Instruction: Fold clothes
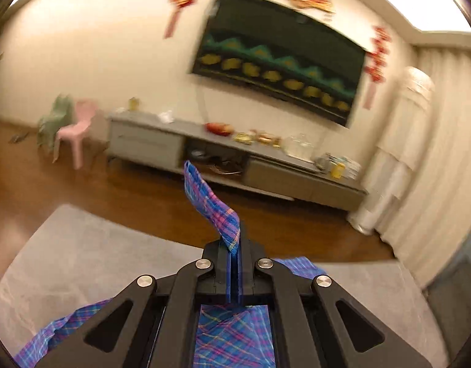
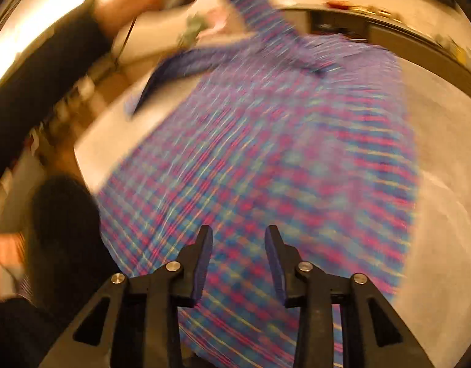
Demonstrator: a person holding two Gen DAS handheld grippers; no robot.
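Note:
A blue and pink plaid garment [image 2: 266,153] lies spread over a grey table [image 2: 444,214], blurred by motion in the right wrist view. My right gripper [image 2: 238,236] is open just above the cloth, with nothing between its fingers. My left gripper [image 1: 234,247] is shut on a corner of the plaid garment [image 1: 211,202]. That corner sticks up past the fingertips, and more of the cloth hangs below the gripper. A hand and dark sleeve [image 2: 45,70] reach toward the top left in the right wrist view.
Beyond the grey table [image 1: 82,251] lies a wooden floor [image 1: 82,184]. A grey TV cabinet [image 1: 235,159] with clutter stands under a wall screen [image 1: 281,58]. Small pink and green chairs [image 1: 73,125] sit at the left. White curtains [image 1: 419,153] hang at the right.

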